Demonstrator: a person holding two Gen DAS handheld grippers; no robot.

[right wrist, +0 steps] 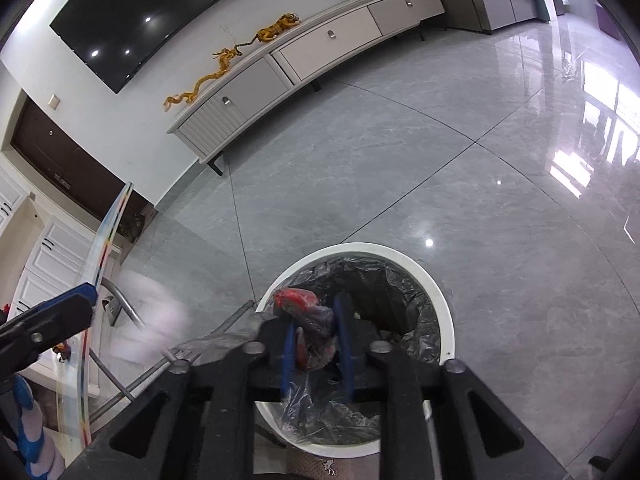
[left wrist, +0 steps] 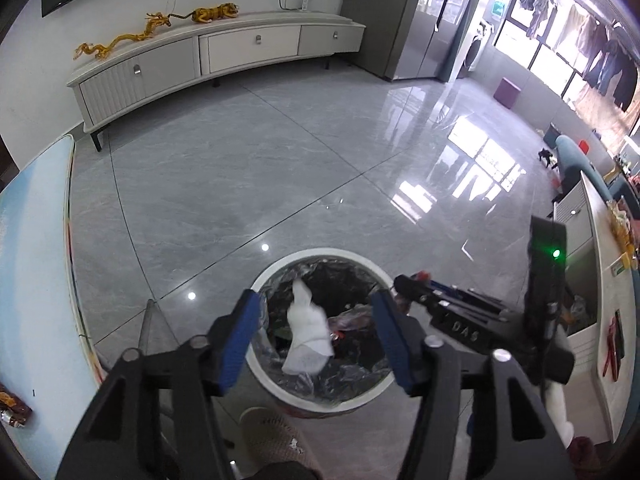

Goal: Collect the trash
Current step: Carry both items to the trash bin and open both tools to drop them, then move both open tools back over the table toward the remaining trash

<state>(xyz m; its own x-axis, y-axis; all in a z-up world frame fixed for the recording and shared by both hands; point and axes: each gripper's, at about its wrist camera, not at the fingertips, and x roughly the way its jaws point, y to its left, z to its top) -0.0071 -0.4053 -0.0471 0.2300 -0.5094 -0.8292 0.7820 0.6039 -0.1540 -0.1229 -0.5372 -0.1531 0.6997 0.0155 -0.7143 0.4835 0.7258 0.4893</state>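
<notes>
A white trash bin [left wrist: 256, 364] with a black liner stands on the floor right under both grippers. My left gripper [left wrist: 316, 300] is open wide above it. A crumpled white tissue [left wrist: 308, 332] hangs loose in the air between its blue pads [left wrist: 236, 344] and touches neither. In the right wrist view the tissue [right wrist: 160, 328] is a white blur left of the bin [right wrist: 444, 320]. My right gripper [right wrist: 316, 312] stands partly open over the bin's near rim. A red and purple wrapper [right wrist: 310, 320] in clear film sits between its pads; the right pad looks clear of it.
A light-blue table edge [left wrist: 36, 260] with a snack wrapper [left wrist: 12, 408] on it runs down the left, over metal legs [right wrist: 128, 308]. A slippered foot [left wrist: 276, 436] stands just before the bin. A white sideboard [left wrist: 600, 280] is at the right, a TV cabinet [left wrist: 220, 52] far back.
</notes>
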